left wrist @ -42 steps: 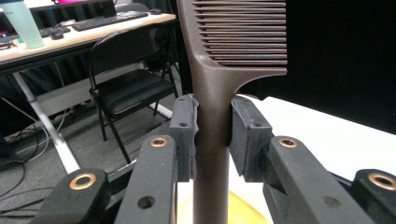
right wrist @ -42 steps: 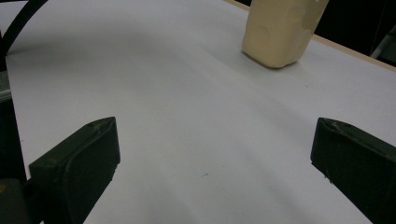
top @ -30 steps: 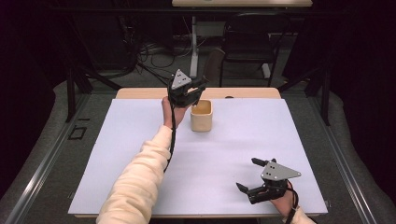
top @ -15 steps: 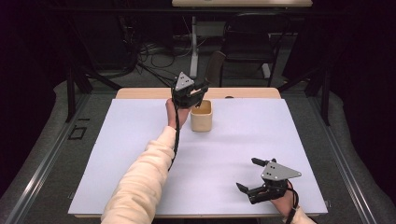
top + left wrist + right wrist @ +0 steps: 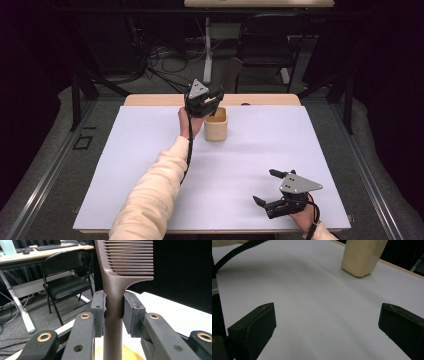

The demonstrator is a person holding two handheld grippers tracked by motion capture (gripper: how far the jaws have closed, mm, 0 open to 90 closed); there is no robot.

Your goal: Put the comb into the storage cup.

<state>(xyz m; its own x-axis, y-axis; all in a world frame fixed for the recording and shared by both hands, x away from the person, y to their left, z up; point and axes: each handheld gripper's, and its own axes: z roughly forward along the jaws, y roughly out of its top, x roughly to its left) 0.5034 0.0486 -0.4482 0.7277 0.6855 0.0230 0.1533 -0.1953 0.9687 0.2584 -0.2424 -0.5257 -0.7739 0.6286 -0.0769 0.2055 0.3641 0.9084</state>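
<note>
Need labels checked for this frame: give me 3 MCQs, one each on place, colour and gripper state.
1. Where does the beige plastic cup stand?
A. near table edge
B. far middle of the white table sheet
C. on the floor

2. What colour is the ridged-tooth plastic comb?
A. dark brown
B. white
C. green

3. How is the right gripper?
A. shut on the comb
B. shut on the cup
C. open, holding nothing

Key: 1 B, the high view shows the cup toward the far edge, by the left gripper. 2 A, the handle clamped in the left gripper view is brown. 3 C, its jaws stand wide apart above bare sheet.
</note>
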